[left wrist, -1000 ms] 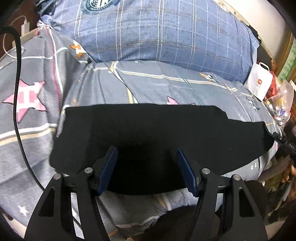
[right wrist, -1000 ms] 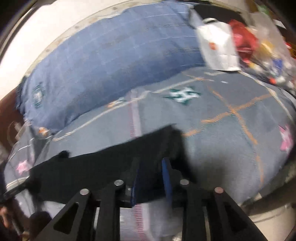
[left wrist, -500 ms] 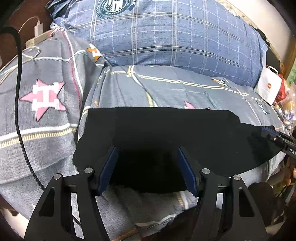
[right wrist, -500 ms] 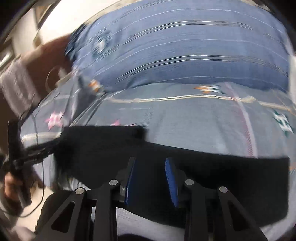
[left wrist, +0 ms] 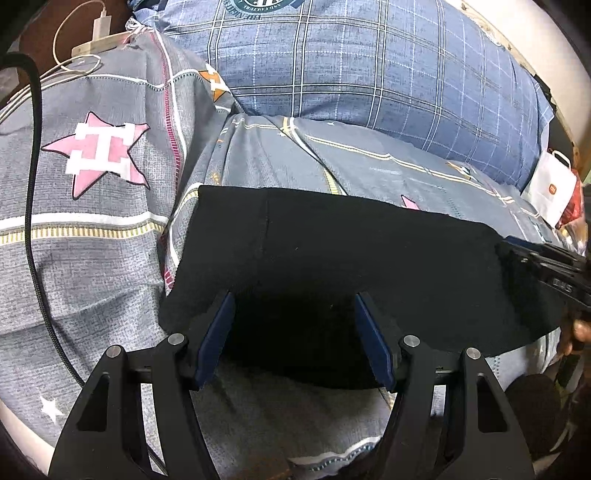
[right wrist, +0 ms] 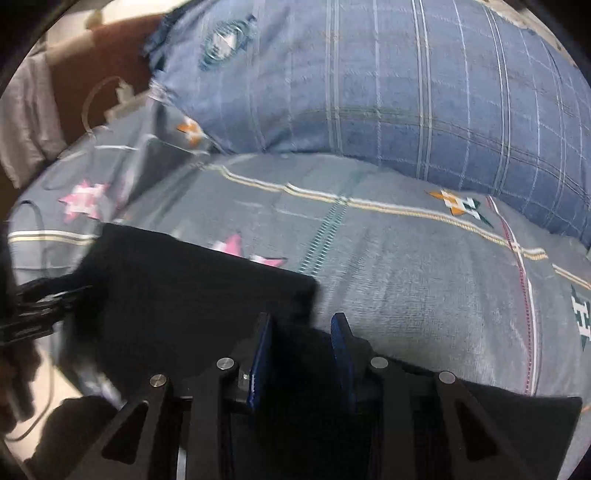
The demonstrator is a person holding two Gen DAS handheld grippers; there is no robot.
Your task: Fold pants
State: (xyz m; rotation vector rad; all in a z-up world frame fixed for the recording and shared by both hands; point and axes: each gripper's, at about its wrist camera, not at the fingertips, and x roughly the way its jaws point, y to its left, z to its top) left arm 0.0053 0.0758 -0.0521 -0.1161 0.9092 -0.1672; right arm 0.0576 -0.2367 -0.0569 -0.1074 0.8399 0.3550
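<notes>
Black pants point(left wrist: 351, 254) lie folded lengthwise across the grey star-print bedspread point(left wrist: 92, 236). My left gripper point(left wrist: 293, 328) is open, its blue pads straddling the pants' near edge without closing on the cloth. In the right wrist view the pants point(right wrist: 184, 295) are partly doubled over. My right gripper point(right wrist: 301, 347) holds a fold of the black cloth between its narrowly spaced pads. The right gripper also shows in the left wrist view point(left wrist: 543, 266) at the pants' right end.
A large blue plaid pillow point(left wrist: 369, 66) lies at the back of the bed. A white charger and cable point(left wrist: 99, 33) lie at the top left. A white paper bag point(left wrist: 550, 188) stands at the right. A black cable point(left wrist: 33, 184) runs down the left side.
The right gripper has carried the pants' end leftward over the rest, doubling them. The left gripper has stayed open at the near edge and shifted slightly left.
</notes>
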